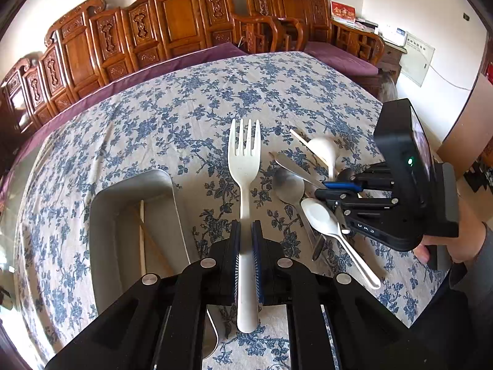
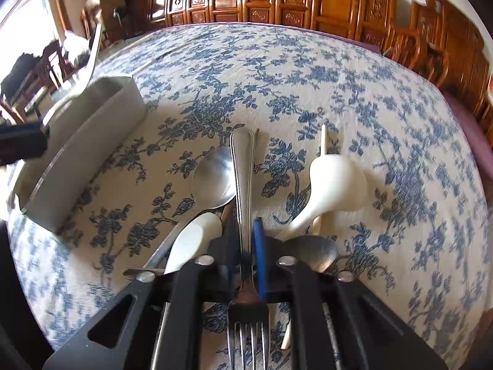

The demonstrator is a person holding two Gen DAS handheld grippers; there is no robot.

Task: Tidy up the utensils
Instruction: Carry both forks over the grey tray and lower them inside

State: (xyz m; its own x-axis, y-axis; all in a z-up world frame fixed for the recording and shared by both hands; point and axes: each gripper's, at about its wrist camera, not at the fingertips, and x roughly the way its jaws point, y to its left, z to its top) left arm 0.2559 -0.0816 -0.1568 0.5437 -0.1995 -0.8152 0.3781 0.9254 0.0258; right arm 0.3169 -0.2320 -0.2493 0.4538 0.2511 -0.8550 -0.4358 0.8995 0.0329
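Note:
My left gripper [image 1: 245, 228] is shut on the handle of a white plastic fork [image 1: 244, 154], tines pointing away, held above the floral tablecloth. To its left stands a grey utensil tray [image 1: 104, 215] with chopsticks [image 1: 142, 240] inside. My right gripper [image 2: 245, 226] is shut on the handle of a metal fork [image 2: 243, 178], tines toward the camera; it also shows in the left wrist view [image 1: 336, 194]. Around it lie a metal spoon [image 2: 214, 178], a white plastic spoon [image 2: 191, 240], a white ladle-shaped soup spoon [image 2: 336, 182] and another metal spoon [image 2: 314, 251].
The grey tray [image 2: 83, 154] sits left of the pile in the right wrist view. The blue-floral tablecloth [image 1: 185, 108] covers a large table. Carved wooden chairs [image 1: 172, 21] with purple cushions line the far edge. A hand [image 1: 431, 246] holds the right gripper.

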